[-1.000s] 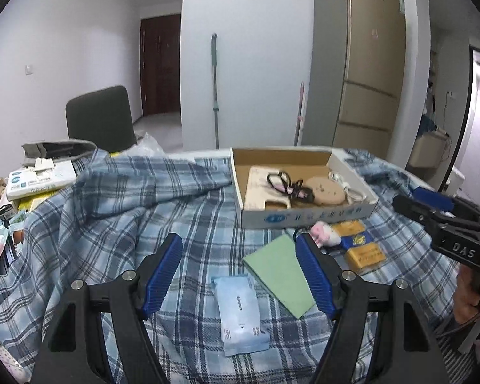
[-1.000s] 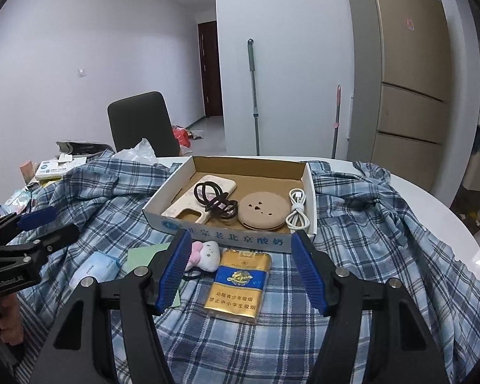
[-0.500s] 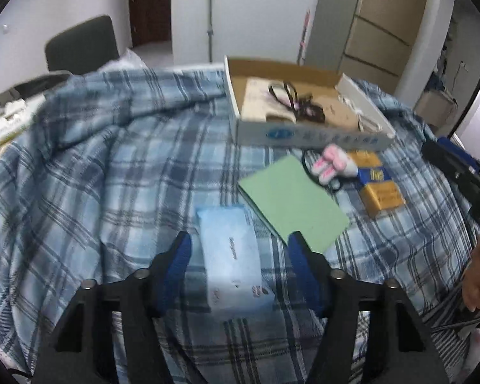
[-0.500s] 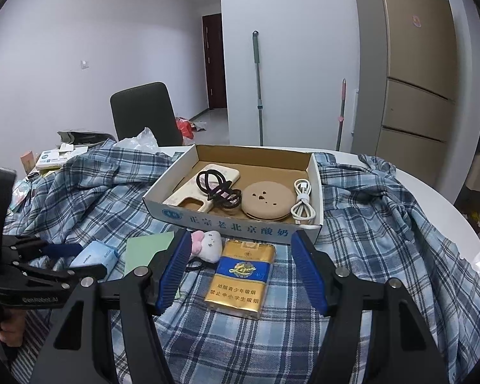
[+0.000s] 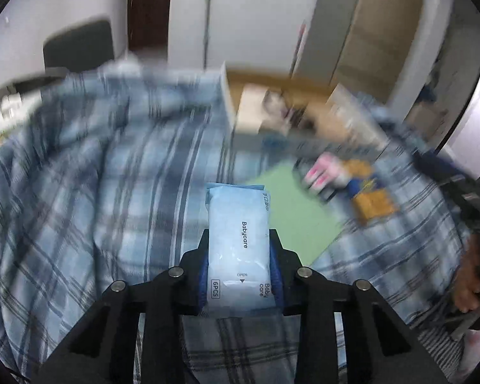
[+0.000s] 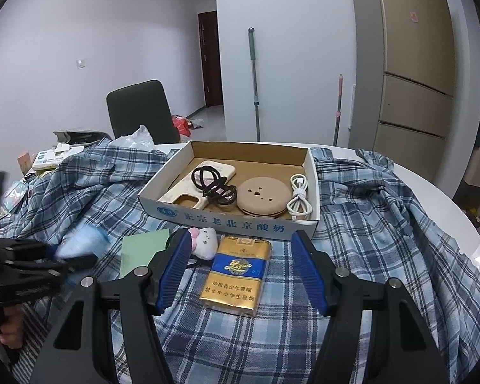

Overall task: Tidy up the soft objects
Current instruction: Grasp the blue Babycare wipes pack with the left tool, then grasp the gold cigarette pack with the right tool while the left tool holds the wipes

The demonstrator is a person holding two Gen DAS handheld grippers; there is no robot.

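Left wrist view shows the left hand-held gripper [image 5: 239, 264] clenched on a pale blue wipes pack [image 5: 238, 240] printed "Babycare", the blue pads pressing its two long sides near the pack's near end. The pack sticks forward out of the jaws above the plaid cloth [image 5: 112, 192] that covers the table; the rest of this view is smeared by motion blur, so I cannot tell whether the pack touches the cloth. Beyond the pack lies a green sheet [image 5: 291, 204], and farther right a pink and white plush toy [image 5: 323, 169] beside a blue and gold cigarette pack [image 5: 368, 192].

From the right wrist view, the right hand-held gripper [image 6: 240, 268] is released, its blue fingers [image 6: 307, 272] spread wide to either side of the cigarette pack, which lies flat on the cloth. The plush toy sits just left of the pack's far end, close to the left finger. Just behind both stands an open cardboard box [image 6: 233, 220] holding a beige phone case [image 6: 198, 185], dark hair ties [image 6: 214, 185], a round tan disc [image 6: 262, 195] and a coiled white cable [image 6: 299, 198]. The other gripper with the blue pack shows blurred at far left.
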